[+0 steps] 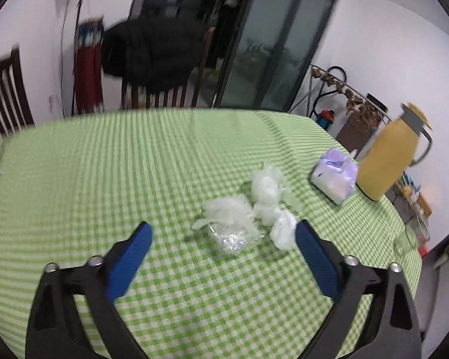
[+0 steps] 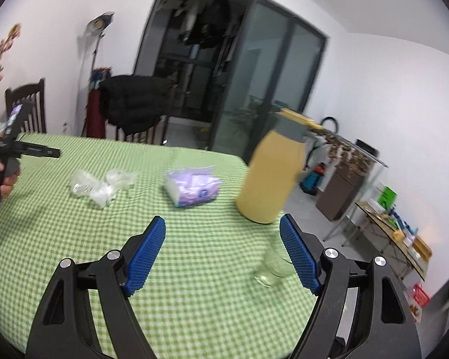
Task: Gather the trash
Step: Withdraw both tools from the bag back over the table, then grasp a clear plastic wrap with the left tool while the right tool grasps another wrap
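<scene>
A heap of trash point(image 1: 242, 212) lies on the green checked tablecloth point(image 1: 104, 164): crumpled clear plastic wrap, a clear wrapper and a white paper wad point(image 1: 284, 233). My left gripper point(image 1: 223, 224) hovers over the table, open, its blue pads either side of the heap's near edge; the wad lies right by the right pad. Nothing is gripped. In the right wrist view the same trash point(image 2: 98, 185) sits far left. My right gripper point(image 2: 223, 219) is open and empty above the cloth, away from the heap.
A purple tissue pack point(image 2: 193, 187) and a tall yellow jug point(image 2: 269, 176) stand right of the trash. A clear glass point(image 2: 272, 269) sits by my right gripper's right finger, near the table edge. A person's hand point(image 2: 6, 179) holds the other gripper's handle. Chairs stand behind the table.
</scene>
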Tool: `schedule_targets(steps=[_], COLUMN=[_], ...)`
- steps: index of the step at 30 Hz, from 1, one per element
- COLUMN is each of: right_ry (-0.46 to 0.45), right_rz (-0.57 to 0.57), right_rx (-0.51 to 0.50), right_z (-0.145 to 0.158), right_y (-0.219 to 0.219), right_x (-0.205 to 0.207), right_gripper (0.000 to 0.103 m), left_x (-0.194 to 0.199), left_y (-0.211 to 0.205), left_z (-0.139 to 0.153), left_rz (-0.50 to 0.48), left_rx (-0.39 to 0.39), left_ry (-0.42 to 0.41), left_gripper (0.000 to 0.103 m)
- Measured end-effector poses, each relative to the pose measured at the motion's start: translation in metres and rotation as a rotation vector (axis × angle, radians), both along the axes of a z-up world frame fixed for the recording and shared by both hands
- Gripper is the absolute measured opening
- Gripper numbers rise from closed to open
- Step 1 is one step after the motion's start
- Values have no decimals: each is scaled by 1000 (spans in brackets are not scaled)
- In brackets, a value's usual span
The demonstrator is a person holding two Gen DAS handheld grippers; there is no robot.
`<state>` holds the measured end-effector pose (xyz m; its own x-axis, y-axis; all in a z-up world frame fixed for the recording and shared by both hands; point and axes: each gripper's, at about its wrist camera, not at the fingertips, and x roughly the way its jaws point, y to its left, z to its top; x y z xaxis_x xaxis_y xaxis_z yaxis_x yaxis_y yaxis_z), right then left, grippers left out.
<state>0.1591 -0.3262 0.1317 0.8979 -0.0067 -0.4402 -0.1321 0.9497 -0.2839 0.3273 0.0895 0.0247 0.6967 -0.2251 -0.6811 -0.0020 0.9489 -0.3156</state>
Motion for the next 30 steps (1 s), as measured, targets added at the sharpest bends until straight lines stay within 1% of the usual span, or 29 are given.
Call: schedule_targets(steps=[2, 4, 7, 11, 13, 14, 15, 17, 18, 19, 20, 23, 25, 27, 29, 30], right_ry=[23, 39, 71, 122, 144, 153, 159, 176, 181, 187, 195, 212, 230, 261, 290, 318], right_rz=[29, 51, 76, 82, 87, 90, 93, 100, 104, 111, 120, 147, 168, 191, 210, 219], right_rx=[-12, -16, -22, -5, -3, -3, -2, 12, 19, 26, 34, 52, 76, 110, 142, 166], right_z=[-8, -15, -30, -48, -56, -59, -61, -64, -65, -66, -67, -72, -77, -84, -94, -101], right_y=[13, 23, 32, 38, 44, 47, 49, 56, 59, 63, 70, 86, 101, 119, 135, 146], right_x=[11, 18, 27, 43, 52, 56, 59, 70, 73, 78, 84, 95, 108, 123, 137, 148], right_gripper=[76, 76, 76, 76, 76, 76, 76, 76, 76, 76, 76, 76, 76, 76, 76, 76], left_x=[10, 20, 41, 61, 66, 69, 72, 76, 79, 80, 81, 75, 69, 61, 54, 51], left_y=[-2, -4, -6, -14, -18, -19, -22, -27, -28, -28, -28, -18, -2, 14, 27, 34], left_z=[-15, -24, -37, -48, -53, -56, -60, -67, -69, -69, -68, -53, -37, -20, -6, 0], left_rz=[7, -2, -1, -20, -34, -49, -73, -104, -110, -119, -123, -114, -76, -42, 0, 20], left_rx=[-35, -39, -38, -46, -34, -28, -22, -22, -34, -43, -47, -88, -159, -198, -220, -232], left_ry=[9, 6, 38, 64, 66, 67, 73, 92, 91, 90, 87, 25, -14, -58, -93, -103], left_gripper=[78, 74, 68, 68, 66, 56, 49, 19, 13, 4, 2, 0, 0, 0, 0, 0])
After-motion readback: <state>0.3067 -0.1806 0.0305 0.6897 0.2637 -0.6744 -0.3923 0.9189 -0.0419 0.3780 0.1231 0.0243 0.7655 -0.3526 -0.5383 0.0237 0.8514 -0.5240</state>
